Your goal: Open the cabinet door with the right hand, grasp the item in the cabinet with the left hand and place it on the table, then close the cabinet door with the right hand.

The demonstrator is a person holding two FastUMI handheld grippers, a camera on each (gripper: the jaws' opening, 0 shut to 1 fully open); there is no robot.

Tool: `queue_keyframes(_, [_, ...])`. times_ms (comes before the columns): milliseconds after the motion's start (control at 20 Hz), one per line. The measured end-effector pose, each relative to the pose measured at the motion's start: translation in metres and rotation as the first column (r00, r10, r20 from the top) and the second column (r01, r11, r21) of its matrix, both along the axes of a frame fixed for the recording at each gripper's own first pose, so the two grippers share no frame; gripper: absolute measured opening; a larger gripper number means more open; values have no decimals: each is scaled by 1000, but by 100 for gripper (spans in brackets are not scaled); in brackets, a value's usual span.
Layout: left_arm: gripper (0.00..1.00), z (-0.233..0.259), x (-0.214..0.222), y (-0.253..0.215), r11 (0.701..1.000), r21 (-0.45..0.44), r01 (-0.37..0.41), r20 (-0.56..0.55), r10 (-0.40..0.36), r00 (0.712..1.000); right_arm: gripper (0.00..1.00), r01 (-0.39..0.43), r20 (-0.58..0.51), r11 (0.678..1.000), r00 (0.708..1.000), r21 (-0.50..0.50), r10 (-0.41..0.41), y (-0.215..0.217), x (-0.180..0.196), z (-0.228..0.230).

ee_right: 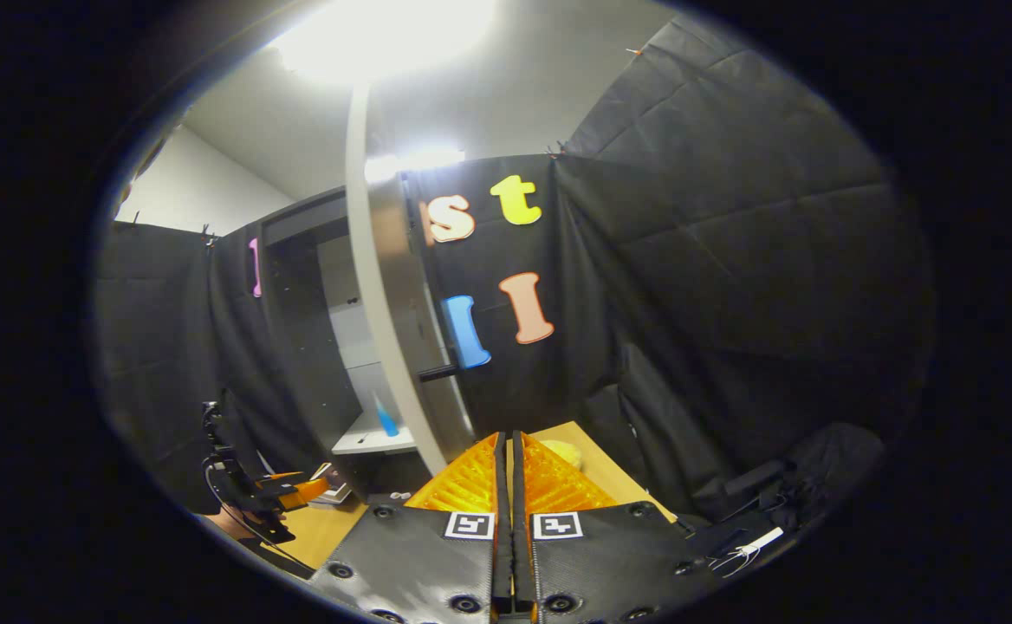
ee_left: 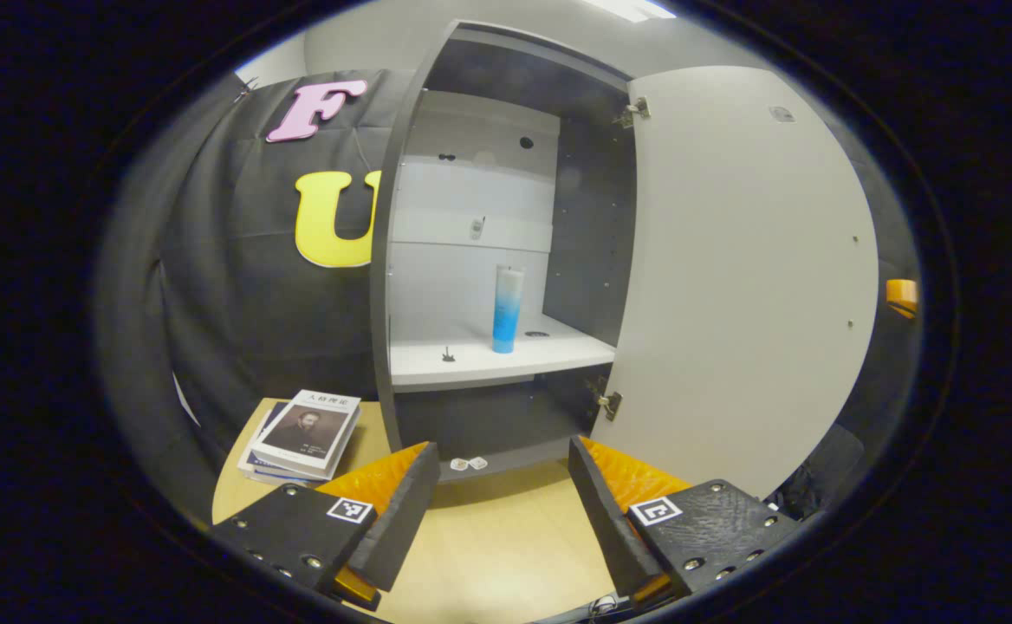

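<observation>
Ceiling light (ee_right: 385, 35) glares white in the right gripper view; both views sharp, edges fisheye-bent, cabinet (ee_left: 506, 260) interior evenly lit.

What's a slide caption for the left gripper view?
Open left gripper faces the open cabinet door and a blue bottle upright on the shelf.

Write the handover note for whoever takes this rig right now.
Left gripper: open, empty, above the light wooden table, facing the cabinet.
Right gripper: shut, empty, near the edge of the open white cabinet door.
Tall blue-and-white bottle: upright on the white cabinet shelf, untouched.
Done: door open.
Left: grasp the bottle with the left gripper, set it on the table, close the door with the right.
</observation>
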State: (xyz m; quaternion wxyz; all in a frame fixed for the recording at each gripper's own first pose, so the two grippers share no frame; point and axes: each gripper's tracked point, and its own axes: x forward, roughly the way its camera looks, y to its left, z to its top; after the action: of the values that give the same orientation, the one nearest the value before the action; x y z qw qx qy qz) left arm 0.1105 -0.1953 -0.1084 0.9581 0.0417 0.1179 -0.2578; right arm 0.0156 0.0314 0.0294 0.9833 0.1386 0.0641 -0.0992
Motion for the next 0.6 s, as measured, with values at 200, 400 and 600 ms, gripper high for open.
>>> queue_keyframes(200, [92,24,18,-3,1000,19,9,73,-11,997,2,49,45,998,998,-26,-48,-16,6,6])
queue_keyframes(400, [89,28,37,-20,1000,23,-9,87,7,996,2,45,36,995,998,-86,-42,-37,37,1])
queue_keyframes(600, [89,30,67,-50,1000,1,-23,84,22,996,2,33,53,993,998,-116,-27,-46,45,2])
